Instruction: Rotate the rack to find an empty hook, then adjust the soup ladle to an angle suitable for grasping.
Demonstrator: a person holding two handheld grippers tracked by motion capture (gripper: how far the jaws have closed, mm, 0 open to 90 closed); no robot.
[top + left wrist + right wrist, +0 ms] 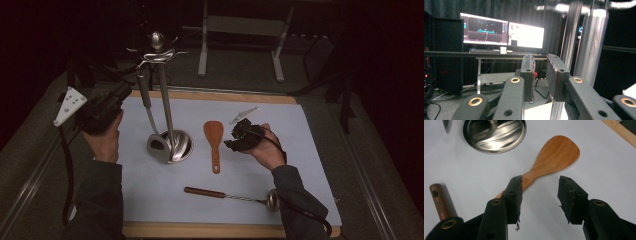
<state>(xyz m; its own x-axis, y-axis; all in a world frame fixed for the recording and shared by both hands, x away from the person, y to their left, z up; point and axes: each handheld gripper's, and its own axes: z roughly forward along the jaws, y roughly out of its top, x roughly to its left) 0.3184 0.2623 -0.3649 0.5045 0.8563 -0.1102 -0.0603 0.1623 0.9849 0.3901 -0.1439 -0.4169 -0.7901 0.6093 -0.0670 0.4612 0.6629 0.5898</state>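
Observation:
A steel utensil stand [169, 100] rises from a round base [180, 145] on the white mat. A turner with a grey handle [145, 95] hangs from its top hook. My left gripper [125, 90] is level with that handle, just to its left. In the left gripper view its jaws [540, 58] stand apart with nothing between them, and the grey handle [590, 50] and the pole [571, 37] are just to their right. My right gripper [234, 137] hovers open beside a wooden spatula [214, 137]; the spatula's neck [554, 155] lies beyond its jaws [540, 182].
A ladle with a wooden handle [225, 196] lies near the mat's front edge; its handle end [439, 200] is left of the right jaws. The stand's base [495, 133] is beyond the spatula. Monitors [501, 32] and a desk frame [240, 30] stand behind the table.

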